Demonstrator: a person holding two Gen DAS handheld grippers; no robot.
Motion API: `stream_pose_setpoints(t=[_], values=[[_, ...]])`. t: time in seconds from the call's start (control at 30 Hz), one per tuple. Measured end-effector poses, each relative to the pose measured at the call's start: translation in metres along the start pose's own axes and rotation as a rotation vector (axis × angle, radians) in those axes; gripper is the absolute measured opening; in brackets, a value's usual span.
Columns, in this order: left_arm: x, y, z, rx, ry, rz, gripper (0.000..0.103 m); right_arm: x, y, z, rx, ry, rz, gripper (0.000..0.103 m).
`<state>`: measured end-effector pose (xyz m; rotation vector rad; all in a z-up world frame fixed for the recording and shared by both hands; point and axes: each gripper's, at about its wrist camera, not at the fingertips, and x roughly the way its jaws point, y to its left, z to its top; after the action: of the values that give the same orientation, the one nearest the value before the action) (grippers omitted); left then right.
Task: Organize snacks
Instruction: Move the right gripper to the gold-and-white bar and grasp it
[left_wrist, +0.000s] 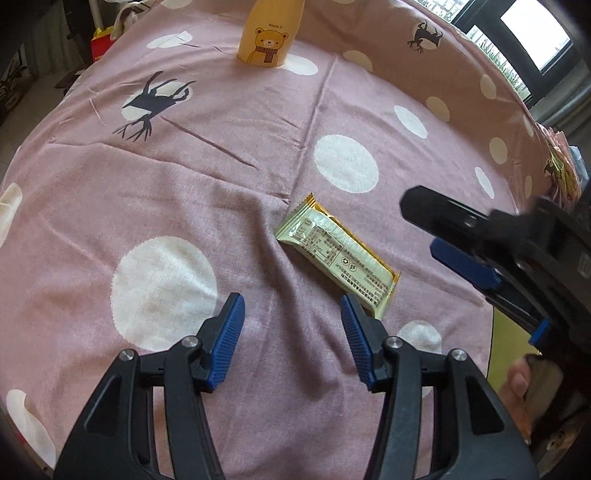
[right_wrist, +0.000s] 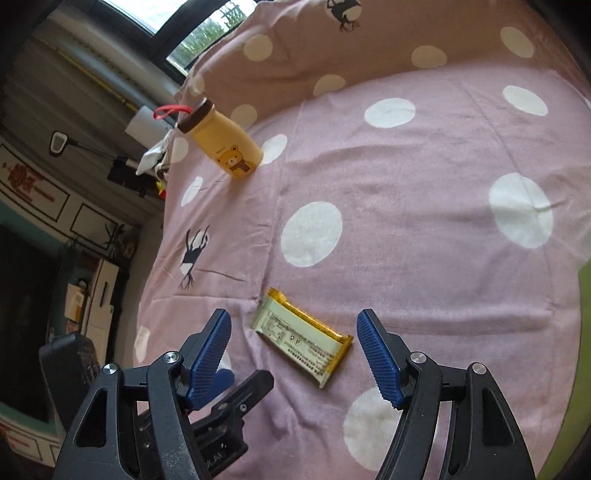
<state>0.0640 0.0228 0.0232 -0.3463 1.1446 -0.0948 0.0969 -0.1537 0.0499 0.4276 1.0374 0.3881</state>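
A pale green and yellow snack bar (left_wrist: 338, 254) lies flat, printed side up, on the pink dotted bedsheet (left_wrist: 207, 206). My left gripper (left_wrist: 291, 317) stands open just short of it, with only sheet between its blue pads; its right pad sits at the bar's near end. In the left wrist view my right gripper (left_wrist: 424, 225) reaches in from the right, open, beside the bar. From the right wrist the snack bar (right_wrist: 303, 338) lies between and just beyond the open right gripper (right_wrist: 293, 334), and a black finger of the left gripper (right_wrist: 243, 395) shows at lower left.
A yellow bear-print bottle (left_wrist: 266, 35) stands at the far side of the bed; the same bottle (right_wrist: 221, 142) has a brown cap. A dotted pillow (right_wrist: 369, 40) lies behind. A yellow-green surface (left_wrist: 506, 336) shows at the right, next to a person's fingers (left_wrist: 517, 387).
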Motion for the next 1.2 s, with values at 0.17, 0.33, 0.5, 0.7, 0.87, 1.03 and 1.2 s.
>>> stream_pose_setpoints(t=[0.17, 0.33, 0.5, 0.7, 0.87, 1.03, 1.2], values=[[0.005, 0.001, 0.002, -0.008, 0.009, -0.027, 0.047, 0.029, 0.005, 0.011, -0.042, 0.063, -0.045, 0.057], [0.008, -0.005, 0.001, 0.018, 0.010, -0.032, 0.031, 0.048, 0.002, 0.006, -0.059, 0.138, -0.071, 0.052], [0.010, -0.010, -0.001, 0.047, 0.000, -0.039, 0.017, 0.051, 0.007, -0.001, -0.083, 0.154, -0.071, 0.044], [0.012, -0.011, -0.003, 0.080, -0.002, -0.045, 0.010, 0.054, 0.013, -0.008, -0.094, 0.182, -0.044, 0.042], [0.006, -0.013, -0.003, 0.095, -0.012, -0.107, 0.015, 0.051, 0.007, -0.010, -0.050, 0.174, -0.003, 0.041], [0.001, -0.022, -0.007, 0.116, -0.009, -0.182, 0.009, 0.047, 0.012, -0.015, -0.053, 0.180, 0.012, 0.038], [-0.010, -0.015, -0.007, 0.109, -0.044, -0.080, 0.010, 0.050, 0.012, -0.020, -0.028, 0.202, 0.004, 0.037]])
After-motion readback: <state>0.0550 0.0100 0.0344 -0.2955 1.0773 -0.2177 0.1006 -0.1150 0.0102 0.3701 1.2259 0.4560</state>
